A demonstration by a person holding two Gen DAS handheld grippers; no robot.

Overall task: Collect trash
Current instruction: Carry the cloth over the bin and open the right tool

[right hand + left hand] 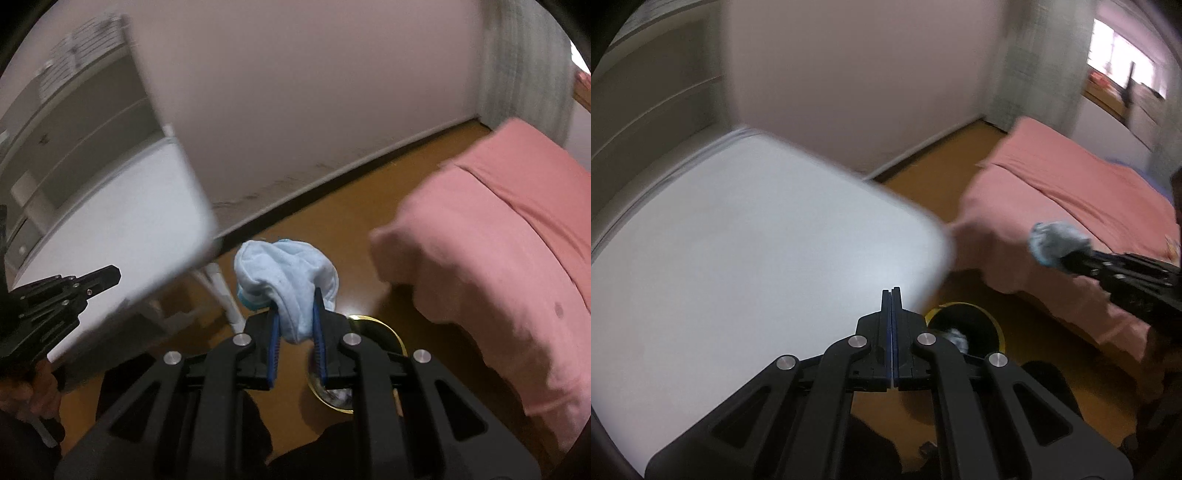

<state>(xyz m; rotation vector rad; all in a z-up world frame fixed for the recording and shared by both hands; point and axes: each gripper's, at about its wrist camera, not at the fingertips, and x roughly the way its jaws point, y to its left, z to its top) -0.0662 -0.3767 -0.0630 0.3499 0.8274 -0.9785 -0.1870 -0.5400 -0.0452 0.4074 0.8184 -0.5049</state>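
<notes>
My left gripper [892, 291] is shut with nothing between its pads, over the near corner of a white table [738, 240]. Just right of it on the floor stands a black bin with a yellow rim [982, 314], with a pale crumpled piece inside. My right gripper [297, 295] is shut on a crumpled light-blue cloth [284, 273], above the floor with the yellow-rimmed bin [388, 332] partly hidden behind its fingers. In the left wrist view the same gripper [1067, 262] carries the cloth [1056, 242] in front of the bed. The left gripper [110, 277] shows at the left of the right wrist view.
A bed with a pink cover [1071, 184] fills the right side. The white table stands on a white leg [221, 291], with a shelf unit [74, 110] behind it. Brown floor [332, 221] runs between table and bed up to a pale wall [849, 74]. A curtain and window [1123, 55] sit far right.
</notes>
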